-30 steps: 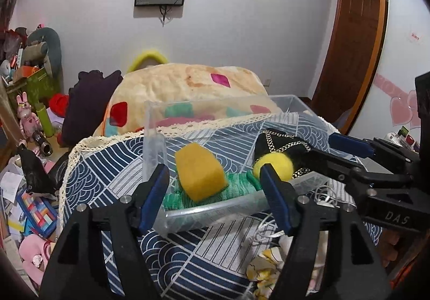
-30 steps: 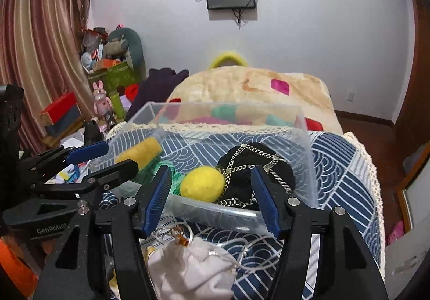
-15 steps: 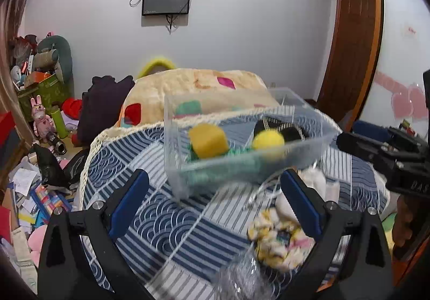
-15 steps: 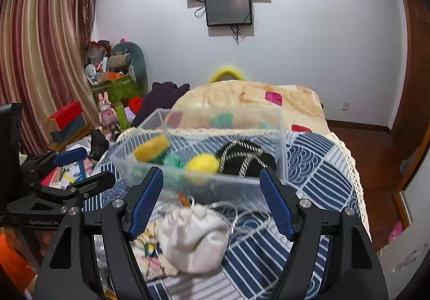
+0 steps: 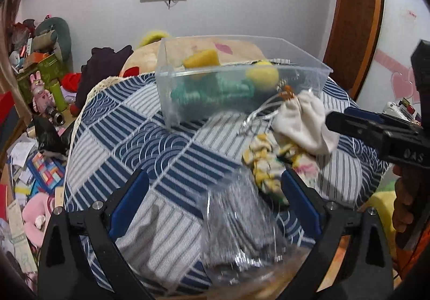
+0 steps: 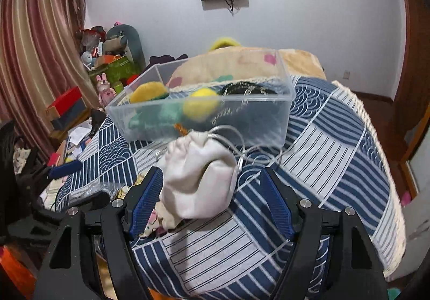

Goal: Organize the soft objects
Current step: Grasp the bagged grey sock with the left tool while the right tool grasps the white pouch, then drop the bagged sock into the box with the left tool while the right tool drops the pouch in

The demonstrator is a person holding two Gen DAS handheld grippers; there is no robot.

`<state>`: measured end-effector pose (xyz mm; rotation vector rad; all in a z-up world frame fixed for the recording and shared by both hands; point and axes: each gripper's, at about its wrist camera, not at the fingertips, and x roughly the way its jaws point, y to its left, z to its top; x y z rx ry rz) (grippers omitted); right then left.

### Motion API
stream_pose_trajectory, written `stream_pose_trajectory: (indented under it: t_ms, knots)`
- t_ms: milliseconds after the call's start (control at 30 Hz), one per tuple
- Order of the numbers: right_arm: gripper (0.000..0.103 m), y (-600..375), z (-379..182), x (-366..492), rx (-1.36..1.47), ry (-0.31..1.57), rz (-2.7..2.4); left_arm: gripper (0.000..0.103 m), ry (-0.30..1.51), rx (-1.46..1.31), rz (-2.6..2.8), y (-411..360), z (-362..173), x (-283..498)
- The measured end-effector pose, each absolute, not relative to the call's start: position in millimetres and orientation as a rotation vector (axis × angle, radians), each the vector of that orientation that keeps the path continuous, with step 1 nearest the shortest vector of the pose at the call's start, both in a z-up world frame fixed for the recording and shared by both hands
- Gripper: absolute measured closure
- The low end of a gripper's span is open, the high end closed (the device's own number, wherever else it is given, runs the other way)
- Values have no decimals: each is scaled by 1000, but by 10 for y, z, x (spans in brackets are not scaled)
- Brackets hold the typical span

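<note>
A clear plastic bin (image 5: 172,96) (image 6: 285,114) sits on the blue patterned cloth, holding a yellow sponge (image 5: 202,58) (image 6: 147,91), a green cloth (image 5: 212,87), a yellow ball (image 5: 262,76) (image 6: 201,104) and a black chained item (image 6: 246,86). A white drawstring pouch (image 5: 302,122) (image 6: 197,179) and a yellow-white scrunchie (image 5: 264,157) lie in front of the bin. A grey item in clear wrap (image 5: 242,222) lies between my left gripper's (image 5: 215,206) open fingers. My right gripper (image 6: 212,203) is open around the pouch, not closed on it.
The cloth-covered table (image 6: 336,155) drops off at its rounded edges. Toys, boxes and papers clutter the floor at left (image 5: 29,160). A patterned quilt (image 6: 242,63) lies behind the bin. A wooden door (image 5: 354,18) stands at right.
Both grippers have drawn back from the bin and lowered toward the near items. The pouch, scrunchie and wrapped grey item came into view. Both stay open.
</note>
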<state>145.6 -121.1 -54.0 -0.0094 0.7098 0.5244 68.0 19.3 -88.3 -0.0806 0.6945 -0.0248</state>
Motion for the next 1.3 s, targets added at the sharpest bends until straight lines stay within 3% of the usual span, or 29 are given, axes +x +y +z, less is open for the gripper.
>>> stream_pose_trajectory:
  t_ms: [200,333,433,567,667,767,1300]
  knots:
    - [31,-1111,-647,1474,-20,735,524,4,696,-73,-12,140,-1029,521]
    - [32,-1052,-679,1459,-43,734,528,24,732,-88,-24,126,-1146,486]
    - [44,-1034,-714,1464,-49,740,539,33,737,-96,-28,118,-1207,478]
    - [67,-1022,-744,1459,-53,749,559,54,728,-82,-37,109,-1187,464]
    - [82,-1049,-725,1426,-57,733,554,62,717,-95,-28,154,-1167,459]
    - [89,-1092,-687,1408,-38,721,552,67,708,-102,-15,215,-1127,477]
    - [92,-1362,-211,1291,-12,560,468,68,564,-93,-22,336,-590,672]
